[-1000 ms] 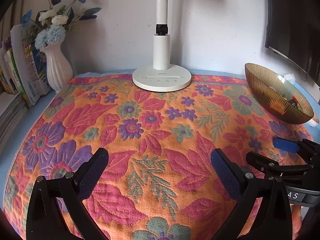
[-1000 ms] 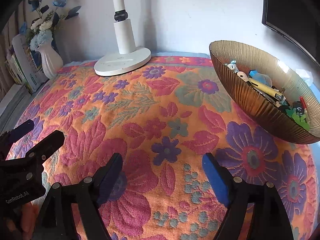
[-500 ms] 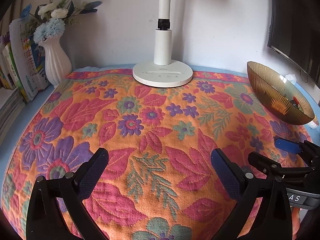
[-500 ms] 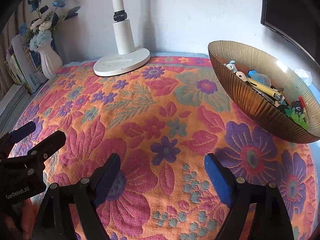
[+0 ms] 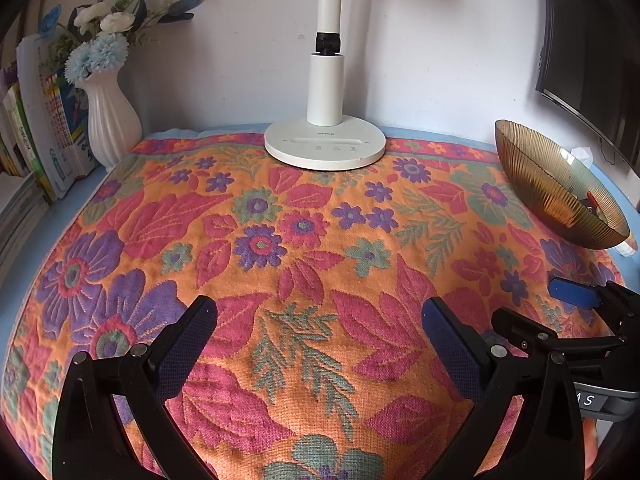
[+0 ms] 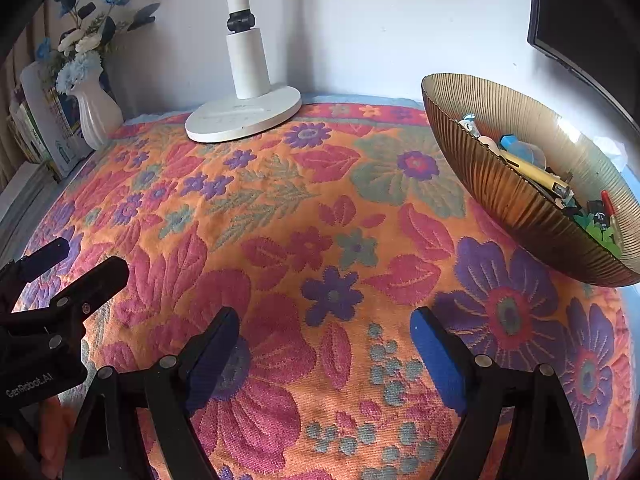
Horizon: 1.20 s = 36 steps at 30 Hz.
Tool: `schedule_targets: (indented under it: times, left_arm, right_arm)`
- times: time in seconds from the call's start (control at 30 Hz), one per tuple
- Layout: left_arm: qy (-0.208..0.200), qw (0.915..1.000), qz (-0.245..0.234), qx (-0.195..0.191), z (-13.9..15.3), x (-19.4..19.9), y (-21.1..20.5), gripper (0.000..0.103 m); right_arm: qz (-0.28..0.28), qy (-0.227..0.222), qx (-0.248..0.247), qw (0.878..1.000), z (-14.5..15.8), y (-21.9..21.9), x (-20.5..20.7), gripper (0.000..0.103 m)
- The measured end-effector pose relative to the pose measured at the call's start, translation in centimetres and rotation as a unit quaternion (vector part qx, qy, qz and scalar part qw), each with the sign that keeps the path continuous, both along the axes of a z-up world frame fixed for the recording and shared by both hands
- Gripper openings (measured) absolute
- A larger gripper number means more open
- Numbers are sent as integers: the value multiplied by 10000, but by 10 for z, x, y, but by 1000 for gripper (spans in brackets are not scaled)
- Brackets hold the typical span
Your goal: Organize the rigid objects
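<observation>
Both grippers sit empty over the floral cloth: left gripper spread wide, right gripper too. Amber bowl of small items is up ahead-right of the right one.

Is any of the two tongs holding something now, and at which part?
Nothing is held. The left tongs and the right tongs are both open over the flowered cloth, with only cloth between their pads. The small items stay in the bowl.
</observation>
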State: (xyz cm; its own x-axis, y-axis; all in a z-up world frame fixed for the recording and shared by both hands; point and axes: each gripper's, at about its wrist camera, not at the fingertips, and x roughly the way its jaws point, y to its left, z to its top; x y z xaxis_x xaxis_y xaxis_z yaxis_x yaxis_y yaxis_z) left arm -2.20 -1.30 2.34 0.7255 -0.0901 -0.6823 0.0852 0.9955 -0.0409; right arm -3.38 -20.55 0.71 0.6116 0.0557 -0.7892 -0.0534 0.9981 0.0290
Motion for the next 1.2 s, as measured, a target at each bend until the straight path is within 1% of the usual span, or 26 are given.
schedule_targets:
  times: [0.17, 0.37, 1.0, 1.13, 1.17, 1.2]
  left_arm:
    - [58, 10000, 9, 44, -2, 2, 0, 102]
    - [57, 10000, 22, 50, -2, 1, 1, 102]
    - [98, 9999, 25, 75, -3, 1, 1, 102]
    - [228, 9996, 134, 117, -7, 5, 3, 102]
    - [314, 9992, 194, 121, -9, 7, 4, 102]
    - [538, 9982, 256, 100, -13, 12, 6, 102]
  right_arm:
    - [18, 16, -49, 10000, -1, 2, 1, 86]
    - [42, 46, 5, 10000, -2, 0, 2, 86]
    - [37, 56, -45, 10000, -3, 1, 3, 87]
    - [39, 58, -45, 10000, -3, 1, 3, 87]
    - [38, 57, -44, 10000, -3, 1, 3, 87]
    - [40, 59, -42, 10000, -3, 1, 3, 87]
